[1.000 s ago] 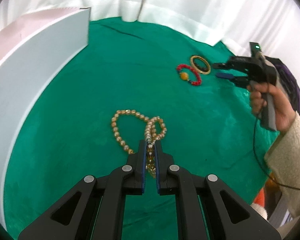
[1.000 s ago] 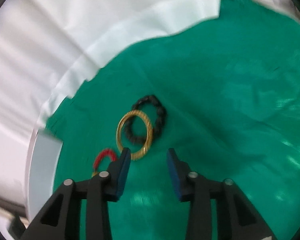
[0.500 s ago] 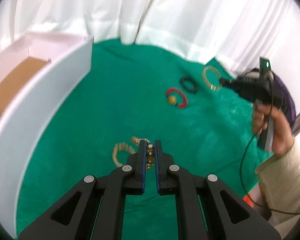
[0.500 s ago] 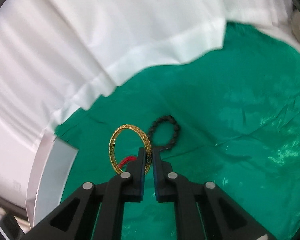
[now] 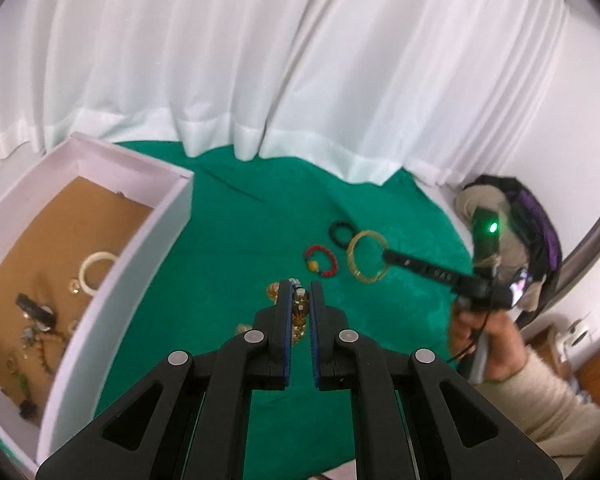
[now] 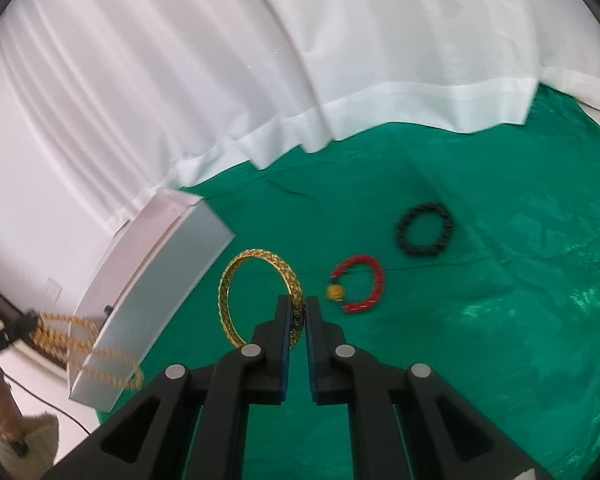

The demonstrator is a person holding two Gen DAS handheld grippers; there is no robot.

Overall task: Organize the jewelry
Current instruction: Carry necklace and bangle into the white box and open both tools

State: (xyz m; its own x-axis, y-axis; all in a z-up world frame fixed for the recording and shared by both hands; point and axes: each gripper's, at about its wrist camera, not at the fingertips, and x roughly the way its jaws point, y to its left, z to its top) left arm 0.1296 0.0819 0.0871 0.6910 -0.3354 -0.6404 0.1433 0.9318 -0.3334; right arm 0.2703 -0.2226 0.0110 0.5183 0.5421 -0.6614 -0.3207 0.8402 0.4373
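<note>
Now left jaws pinch the bead necklace [image 5: 298, 308]; right jaws pinch the gold bangle [image 6: 260, 300].

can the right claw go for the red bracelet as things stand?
Probably not yet. The right claw is shut on the gold bangle, lifted off the green cloth. The red bracelet lies in the open just beyond it, with nothing covering it, so the path looks free once the bangle is dropped off.
</note>
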